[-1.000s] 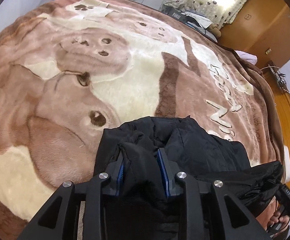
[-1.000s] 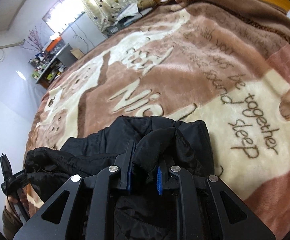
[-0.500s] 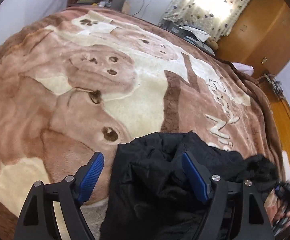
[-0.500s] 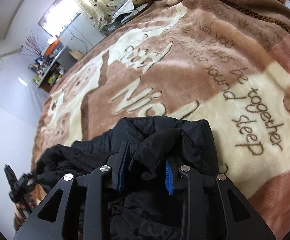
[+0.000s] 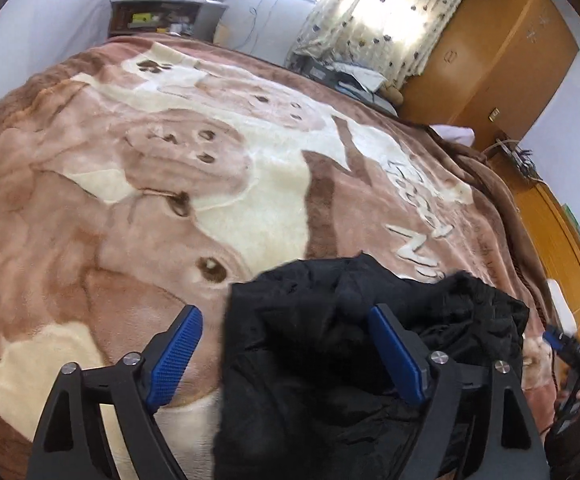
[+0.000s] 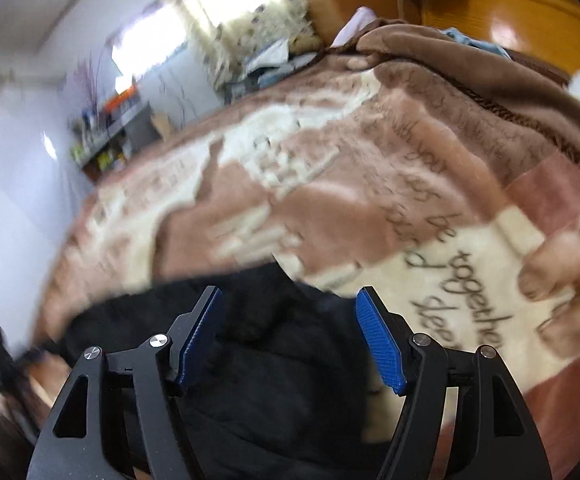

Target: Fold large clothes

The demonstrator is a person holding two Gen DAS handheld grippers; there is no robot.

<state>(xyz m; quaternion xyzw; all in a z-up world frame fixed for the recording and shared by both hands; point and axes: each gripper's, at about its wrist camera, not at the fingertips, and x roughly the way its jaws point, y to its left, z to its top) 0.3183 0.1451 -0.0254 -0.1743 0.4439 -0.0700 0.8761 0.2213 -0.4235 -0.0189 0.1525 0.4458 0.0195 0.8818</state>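
Observation:
A black padded jacket [image 5: 330, 344] lies bunched on the brown and cream blanket [image 5: 169, 184] at the near edge of the bed. My left gripper [image 5: 285, 340] is open, its blue pads wide apart above the jacket's left part, holding nothing. In the right wrist view, which is motion-blurred, the jacket [image 6: 273, 360] lies below my right gripper [image 6: 290, 328], which is open and empty. The right gripper also shows at the far right of the left wrist view [image 5: 578, 356].
The blanket [image 6: 330, 184] with bear figures and lettering covers the whole bed. A wooden wardrobe [image 5: 502, 52] and curtained window [image 5: 386, 12] stand beyond the far side. A cluttered shelf [image 5: 161, 12] stands at the back left. The orange wood floor [image 5: 562, 224] runs along the right.
Both grippers have let go of the jacket and opened wide. The jacket has dropped onto the blanket. Both grippers have lifted and pulled back; the right one is moving fast.

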